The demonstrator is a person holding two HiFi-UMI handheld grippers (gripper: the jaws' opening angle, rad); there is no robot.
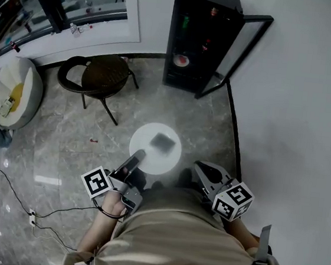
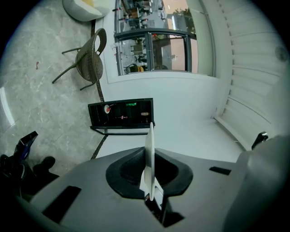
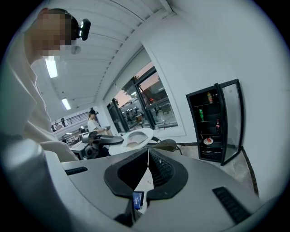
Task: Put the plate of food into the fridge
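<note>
A round white plate (image 1: 151, 154) with a dark piece of food (image 1: 163, 140) is held above the marble floor. My left gripper (image 1: 138, 154) is shut on its near-left rim. In the left gripper view the plate (image 2: 150, 136) shows edge-on, clamped between the left gripper (image 2: 149, 156) jaws. My right gripper (image 1: 198, 168) hangs just right of the plate, shut and empty, jaws together in its own view (image 3: 148, 156). The black fridge (image 1: 200, 35) stands ahead with its glass door (image 1: 240, 51) swung open. It also shows in the gripper views (image 2: 121, 113) (image 3: 212, 124).
Inside the fridge sit a small plate of red food (image 1: 181, 60) and some drinks. A dark round chair (image 1: 101, 75) stands left of the fridge, and a white beanbag seat (image 1: 21, 92) farther left. A cable (image 1: 24, 199) trails over the floor. A white wall (image 1: 298, 114) runs along the right.
</note>
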